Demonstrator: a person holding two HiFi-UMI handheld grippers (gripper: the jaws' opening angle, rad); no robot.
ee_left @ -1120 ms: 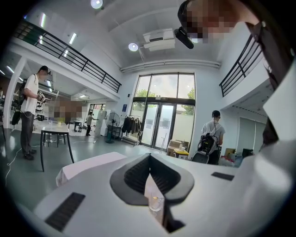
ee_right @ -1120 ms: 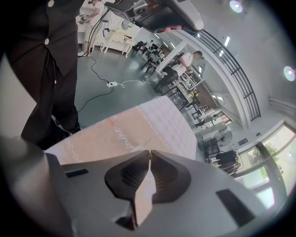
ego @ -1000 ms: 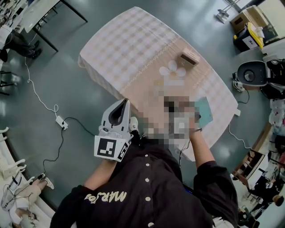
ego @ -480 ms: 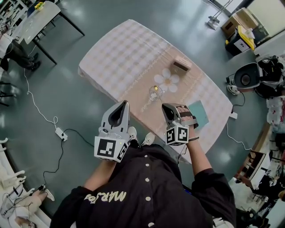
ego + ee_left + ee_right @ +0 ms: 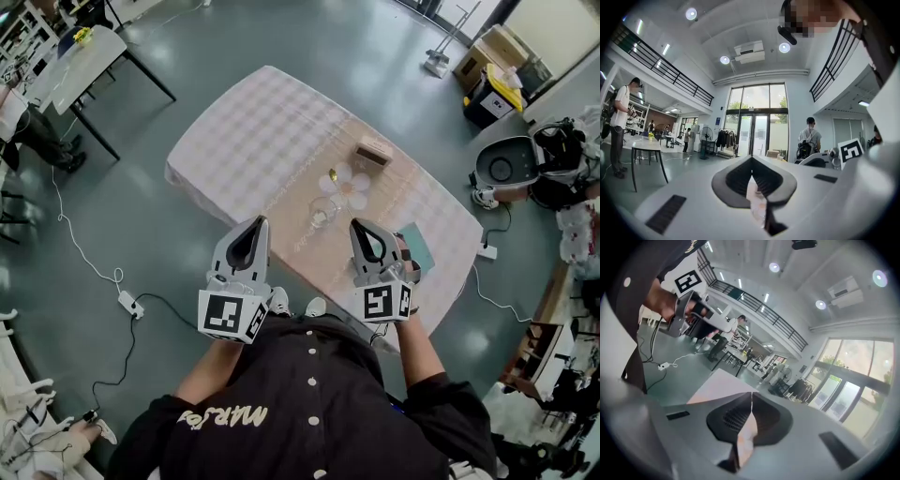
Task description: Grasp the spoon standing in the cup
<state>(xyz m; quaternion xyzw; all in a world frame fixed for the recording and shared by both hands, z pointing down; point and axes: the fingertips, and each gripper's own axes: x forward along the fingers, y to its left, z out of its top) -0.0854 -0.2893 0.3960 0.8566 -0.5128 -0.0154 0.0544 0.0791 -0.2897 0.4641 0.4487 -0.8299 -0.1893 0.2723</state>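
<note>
While both tools sit low in the frame by the near edge of the table, the left gripper has its jaws pressed together on nothing. Up and right of it, mid-frame, the glass cup stands with the spoon in it. Further right, the right gripper is likewise closed and empty, clear of the cup.

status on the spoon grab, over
Left gripper and right gripper shut, empty, clear of the cup. Spoon stands in it, untouched. Nothing between.
</note>
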